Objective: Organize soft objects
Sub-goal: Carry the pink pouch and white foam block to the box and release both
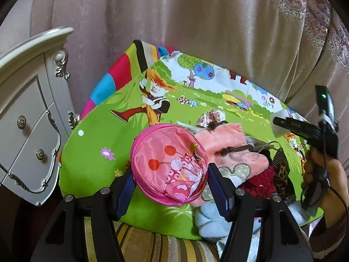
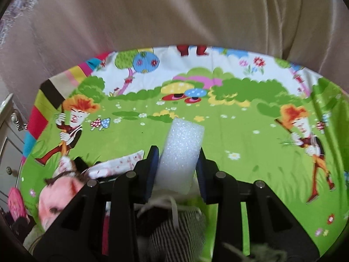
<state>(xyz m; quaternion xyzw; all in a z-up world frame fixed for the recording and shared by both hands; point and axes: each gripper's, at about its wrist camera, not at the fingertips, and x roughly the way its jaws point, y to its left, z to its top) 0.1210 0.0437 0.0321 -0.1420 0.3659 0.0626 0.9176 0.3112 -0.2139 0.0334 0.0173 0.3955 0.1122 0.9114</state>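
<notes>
My left gripper [image 1: 170,183] is shut on a folded pink pop-up fabric basket [image 1: 169,166] with a cherry print, held over the green cartoon sheet [image 1: 91,152]. A pile of soft things lies to its right: a pink plush piece [image 1: 226,144], a dark red knit [image 1: 261,181], a leopard-print cloth [image 1: 283,174] and a light blue plush [image 1: 209,220]. My right gripper [image 2: 177,163] is shut on a white foam block [image 2: 182,150], held above the sheet [image 2: 240,131]. It also shows in the left wrist view [image 1: 281,124]. A striped cloth [image 2: 174,229] lies below it.
A white carved nightstand [image 1: 28,120] with drawers stands left of the bed. Beige curtains [image 1: 174,17] hang behind. A multicoloured blanket [image 1: 122,72] pokes out under the sheet's far left. A striped cover [image 1: 157,246] lies at the near edge.
</notes>
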